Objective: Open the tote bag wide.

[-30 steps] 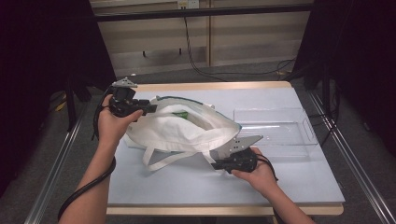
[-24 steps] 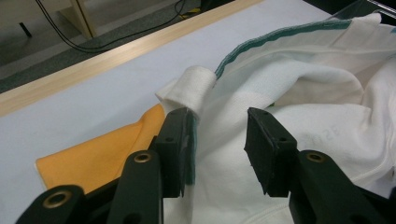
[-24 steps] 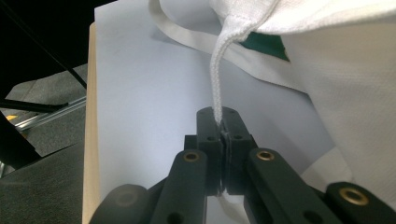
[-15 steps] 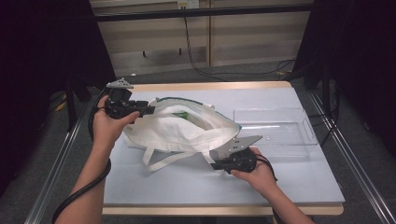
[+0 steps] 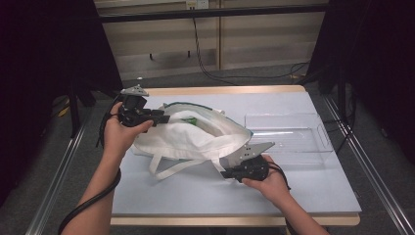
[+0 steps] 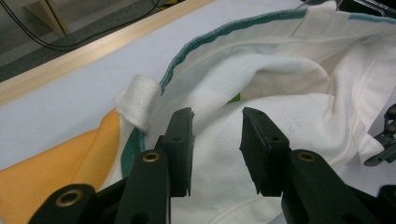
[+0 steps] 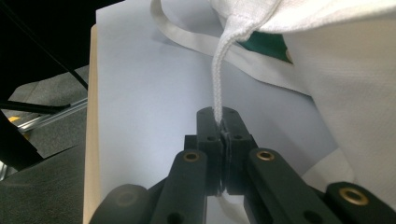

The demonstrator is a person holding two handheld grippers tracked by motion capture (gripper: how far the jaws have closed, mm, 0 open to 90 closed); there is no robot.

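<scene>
The left tool [image 5: 157,117] has shifted slightly along the far-left edge of the bag [image 5: 195,139] compared with a second ago, and its jaws have just been closing; in the left gripper view they stand partly spread with white cloth lying beneath and between them, the pads [image 6: 183,140] not yet pressing on it. The right tool [image 7: 223,122] has not moved: its jaws are pressed together, pinching the strap [image 7: 218,88] where it runs down from the bag's rim. Judgement: the right side is secured and serves as an anchor, while the left is about to take hold of the opposite rim near the green-trimmed edge [image 6: 219,35], probably to hold the mouth open or to lift the bag. The bag lies in the middle of the bench [image 5: 303,191], mouth gaping toward the far side, something green visible inside. The left tool sits at the bag's far-left corner, over the cloth; the right tool [image 5: 234,172] is at the near-right corner, touching it through the strap. A clear tray [image 5: 313,147] lies just beside the bag on the right.
</scene>
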